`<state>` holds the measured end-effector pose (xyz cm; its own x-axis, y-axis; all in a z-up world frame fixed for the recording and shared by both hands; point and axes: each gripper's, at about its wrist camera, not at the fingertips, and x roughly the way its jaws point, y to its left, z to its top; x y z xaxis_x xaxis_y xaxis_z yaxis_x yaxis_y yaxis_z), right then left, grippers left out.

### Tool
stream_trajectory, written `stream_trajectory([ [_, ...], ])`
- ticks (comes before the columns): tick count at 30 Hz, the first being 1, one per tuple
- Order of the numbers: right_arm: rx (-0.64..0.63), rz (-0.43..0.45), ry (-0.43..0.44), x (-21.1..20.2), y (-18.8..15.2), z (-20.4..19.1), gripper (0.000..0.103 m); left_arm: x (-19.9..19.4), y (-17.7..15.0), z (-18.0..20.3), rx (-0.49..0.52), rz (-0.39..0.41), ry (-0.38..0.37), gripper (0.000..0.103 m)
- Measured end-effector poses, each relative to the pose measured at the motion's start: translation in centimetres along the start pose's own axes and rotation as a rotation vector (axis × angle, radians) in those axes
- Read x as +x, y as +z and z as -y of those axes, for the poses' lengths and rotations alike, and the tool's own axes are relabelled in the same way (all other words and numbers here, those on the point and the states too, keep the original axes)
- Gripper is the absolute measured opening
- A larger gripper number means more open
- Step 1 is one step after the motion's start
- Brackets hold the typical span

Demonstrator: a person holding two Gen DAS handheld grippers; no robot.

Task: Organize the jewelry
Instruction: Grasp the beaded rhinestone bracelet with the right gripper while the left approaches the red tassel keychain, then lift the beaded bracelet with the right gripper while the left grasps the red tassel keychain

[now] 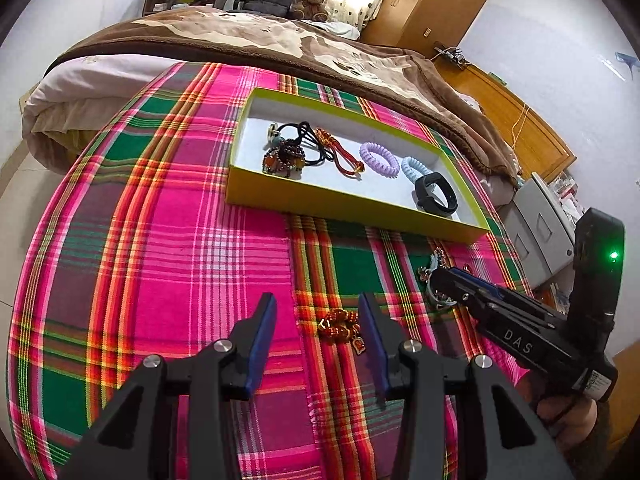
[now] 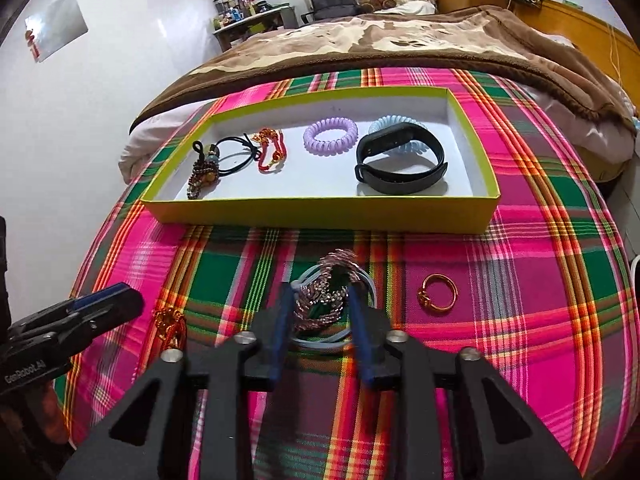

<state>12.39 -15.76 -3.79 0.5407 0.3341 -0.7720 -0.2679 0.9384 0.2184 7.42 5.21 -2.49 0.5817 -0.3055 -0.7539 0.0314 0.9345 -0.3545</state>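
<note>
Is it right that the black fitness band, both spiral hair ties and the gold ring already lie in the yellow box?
Not quite. The gold ring lies on the plaid cloth in front of the yellow box, as the right wrist view shows. The black fitness band, the purple spiral tie and the blue spiral tie are inside.

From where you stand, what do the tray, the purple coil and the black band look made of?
Tray: looks like matte cardboard, with a flat white floor and thin yellow-green walls.
Purple coil: likely glossy plastic; smooth shiny spiral.
Black band: probably matte rubber or silicone; dull, flexible-looking strap.
</note>
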Motion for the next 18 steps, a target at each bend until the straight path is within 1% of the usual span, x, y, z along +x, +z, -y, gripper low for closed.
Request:
stream_trajectory([
  [1, -0.006, 0.004, -0.002, -0.1, -0.1, 0.0, 0.02, 0.1, 0.0, 0.0, 0.0, -0.001, 0.0, 0.044],
  [2, -0.012, 0.006, -0.006, -0.2, -0.1, 0.0, 0.015, 0.1, -0.1, 0.1, 0.001, -0.003, -0.001, 0.044],
  [7, -0.009, 0.02, -0.011, -0.7, -0.3, 0.3, 0.011, 0.1, -0.2, 0.2, 0.003, -0.006, -0.001, 0.044],
  [8, -0.01, 0.026, -0.012, -0.8, -0.3, 0.3, 0.007, 0.0, -0.2, 0.2, 0.003, -0.005, -0.001, 0.044],
  [9, -0.013, 0.037, -0.015, -1.1, -0.3, 0.3, 0.006, 0.0, -0.2, 0.2, 0.003, -0.005, 0.001, 0.044],
  [14, -0.022, 0.045, -0.014, -1.5, -0.5, 0.4, 0.006, 0.0, -0.4, 0.3, 0.003, -0.008, 0.001, 0.044],
  [18, -0.003, 0.117, 0.012, -3.0, -0.5, 0.7, 0.006, 0.1, -0.5, 0.4, 0.008, -0.016, 0.003, 0.044],
])
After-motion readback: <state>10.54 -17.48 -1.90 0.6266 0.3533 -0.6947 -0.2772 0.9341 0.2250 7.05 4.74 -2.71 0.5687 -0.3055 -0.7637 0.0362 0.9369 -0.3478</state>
